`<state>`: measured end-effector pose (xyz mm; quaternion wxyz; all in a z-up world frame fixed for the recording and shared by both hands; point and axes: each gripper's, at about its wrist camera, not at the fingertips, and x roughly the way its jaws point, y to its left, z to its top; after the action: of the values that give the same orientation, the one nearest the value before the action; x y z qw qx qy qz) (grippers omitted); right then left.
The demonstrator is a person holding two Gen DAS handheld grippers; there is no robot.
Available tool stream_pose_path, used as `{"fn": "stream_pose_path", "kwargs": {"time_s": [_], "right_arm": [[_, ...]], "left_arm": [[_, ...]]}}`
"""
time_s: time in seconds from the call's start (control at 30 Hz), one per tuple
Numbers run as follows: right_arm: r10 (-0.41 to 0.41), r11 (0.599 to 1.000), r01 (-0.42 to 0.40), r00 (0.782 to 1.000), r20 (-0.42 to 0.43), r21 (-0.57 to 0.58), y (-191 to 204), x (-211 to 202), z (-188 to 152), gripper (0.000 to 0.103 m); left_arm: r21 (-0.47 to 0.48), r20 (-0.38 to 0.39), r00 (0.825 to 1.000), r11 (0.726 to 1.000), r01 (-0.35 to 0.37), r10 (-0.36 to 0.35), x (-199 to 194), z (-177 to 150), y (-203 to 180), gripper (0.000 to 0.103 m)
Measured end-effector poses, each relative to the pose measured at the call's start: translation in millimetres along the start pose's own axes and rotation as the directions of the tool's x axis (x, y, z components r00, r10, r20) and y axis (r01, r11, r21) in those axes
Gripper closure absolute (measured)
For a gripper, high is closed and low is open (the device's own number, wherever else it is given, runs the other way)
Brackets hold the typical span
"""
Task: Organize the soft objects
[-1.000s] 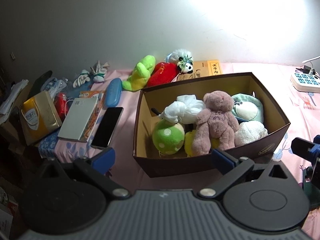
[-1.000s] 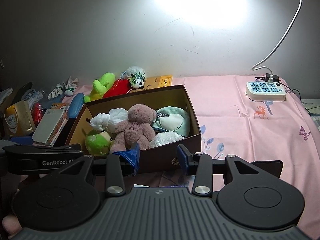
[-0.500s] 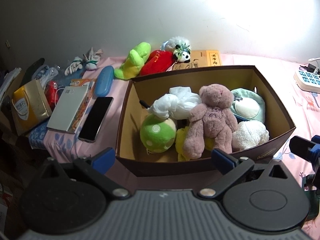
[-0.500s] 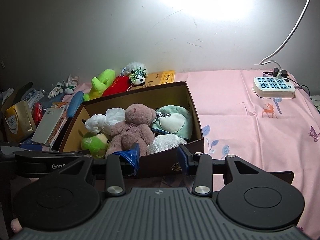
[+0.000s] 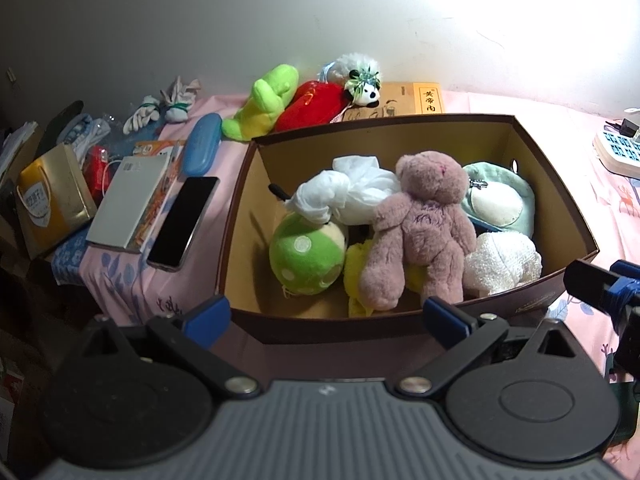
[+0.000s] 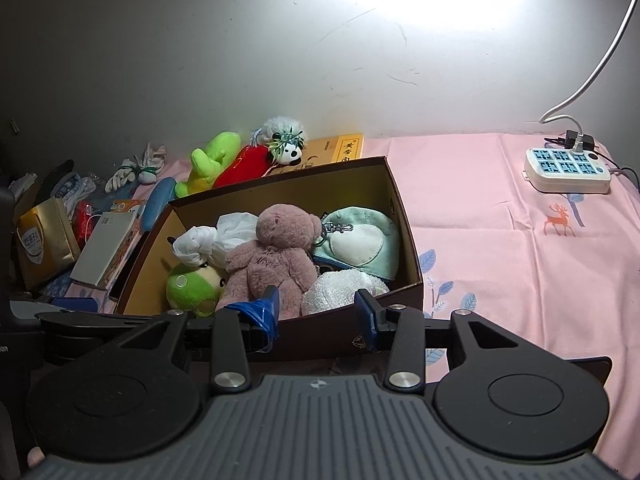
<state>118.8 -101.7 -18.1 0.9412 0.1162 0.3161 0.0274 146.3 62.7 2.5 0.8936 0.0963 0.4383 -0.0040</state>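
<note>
- You are holding the left gripper low at the near wall of the brown cardboard box, its blue-tipped fingers spread wide and gripping nothing
- You are keeping the right gripper at the box's near right corner, its fingers parted by a moderate gap and closing on nothing; from the left view its blue tip is showing at 3 o'clock
- The pink teddy bear is sitting in the middle of the box, leaning over a yellow plush that is mostly hidden beneath it
- At the bear's 9 o'clock a green spotted plush is lying under a knotted white plastic bag
- At the bear's 3 o'clock a mint-green pouch is resting against the right wall, with a white fluffy bundle in front of it
- Outside the box at 12 o'clock, a lime-green plush, a red plush and a small panda are lying together by the wall, touching one another, beside a yellow book
- At the box's 9 o'clock a dark phone, a grey notebook and a blue case are lying on the pink cloth
- A white power strip is sitting at 2 o'clock, well apart from the box
</note>
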Motion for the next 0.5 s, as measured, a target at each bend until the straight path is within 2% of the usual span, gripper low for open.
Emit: {"fn": "stream_pose_path", "kwargs": {"time_s": [0.3, 0.5], "right_arm": [[-0.016, 1.0, 0.017, 0.998, 0.055, -0.01, 0.3, -7.7, -1.3, 0.078], [-0.026, 1.0, 0.026, 0.998, 0.049, 0.003, -0.6, -7.8, -3.3, 0.078]], "left_arm": [[-0.007, 0.003, 1.0, 1.0, 0.012, -0.012, -3.0, -2.4, 3.8, 0.001], [-0.002, 0.017, 1.0, 1.0, -0.001, 0.001, -5.4, -1.6, 6.0, 0.001]]}}
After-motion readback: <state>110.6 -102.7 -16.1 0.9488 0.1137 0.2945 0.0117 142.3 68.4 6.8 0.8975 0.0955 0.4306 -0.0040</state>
